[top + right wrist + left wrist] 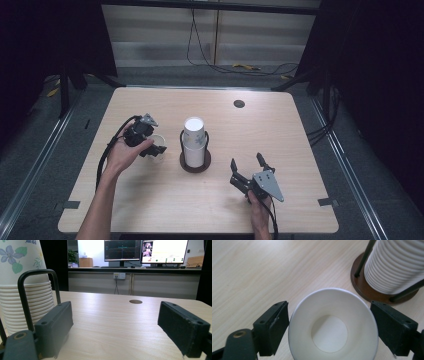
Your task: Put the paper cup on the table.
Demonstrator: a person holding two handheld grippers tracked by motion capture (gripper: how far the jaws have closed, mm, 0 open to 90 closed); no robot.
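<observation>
- So, high view first: a wooden table [150, 210] is sitting under the camera, with a stack of paper cups [194, 141] standing upright in a black wire holder on a round brown base [195, 165] about mid-table. The person's left hand [123, 152] is holding the left gripper [156, 149] just left of that stack, pointing down at a single white paper cup [159, 145] that's resting on the table. The right gripper [247, 163] is lying low near the front right, well apart from the stack, jaws spread wide with nothing between them. A small round cable hole [239, 104] is showing at the far side of the table.
- Left gripper view: looking straight down into the open paper cup [333, 325], which is sitting between the two black jaws. The jaws are standing wide on either side of the rim, right by it; I can't tell if they're actually touching. So released, not clamped. The cup stack [395, 265] and its base [362, 287] are peeking in at the top right.
- Right gripper view: jaws are gaping open over bare tabletop [112, 327]. The stack [25, 290], flower-printed on the top cup, is standing at the left, and monitors [145, 251] are glowing in the background.
</observation>
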